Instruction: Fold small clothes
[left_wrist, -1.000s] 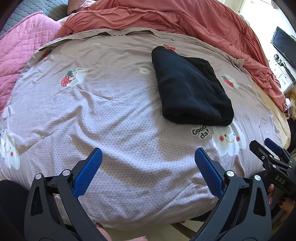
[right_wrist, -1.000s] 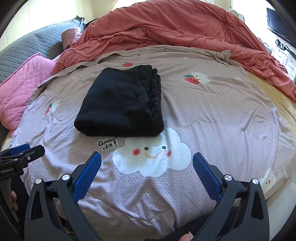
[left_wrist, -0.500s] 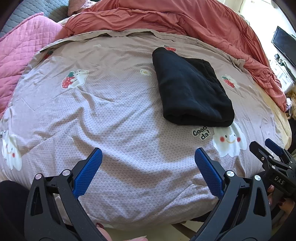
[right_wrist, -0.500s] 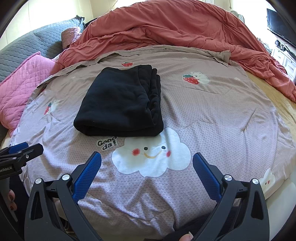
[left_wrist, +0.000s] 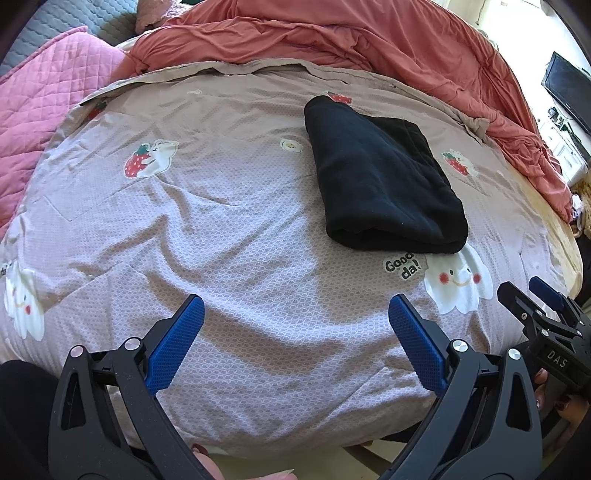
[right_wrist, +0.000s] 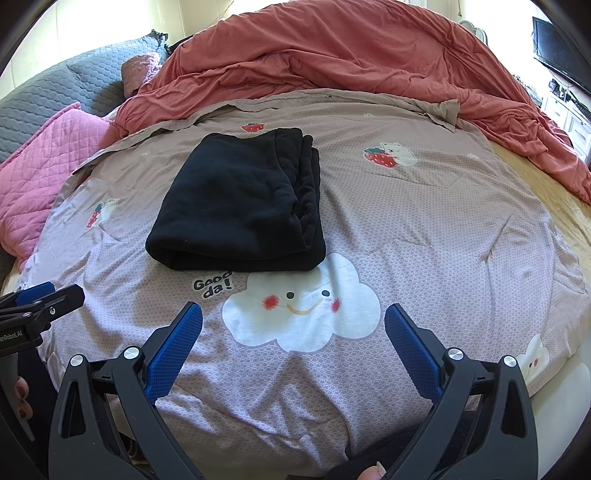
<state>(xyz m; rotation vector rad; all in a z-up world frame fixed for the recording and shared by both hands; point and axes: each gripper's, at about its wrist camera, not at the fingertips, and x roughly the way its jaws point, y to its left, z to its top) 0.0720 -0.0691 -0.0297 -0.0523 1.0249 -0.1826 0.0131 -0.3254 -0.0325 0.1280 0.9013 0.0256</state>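
Blue textured pads are seen spread wide apart on both tools: the left gripper (left_wrist: 295, 332) and the right gripper (right_wrist: 293, 334) are each held empty near the front edge of the bed, nothing between their jaws. Just beyond them the mauve printed bedsheet (right_wrist: 424, 229) is stretched over the mattress, with a smiling cloud print (right_wrist: 301, 314) directly ahead of the right gripper. Past that print, ahead and slightly left of the right gripper and ahead-right of the left one, the black folded garment (right_wrist: 236, 199) is laid flat on the sheet, untouched by either tool. It appears to be folded already into a thick rectangle, so the step in hand is judged to be finishing or checking. If a last tidy is wanted, the stacked loose edges on its right side should be squared gently, pinched low so that the layers are not dragged apart. Its long axis is run away from the grippers, the rounded fold being turned toward them and the far end toward the bunched coral duvet (right_wrist: 351, 55) behind.
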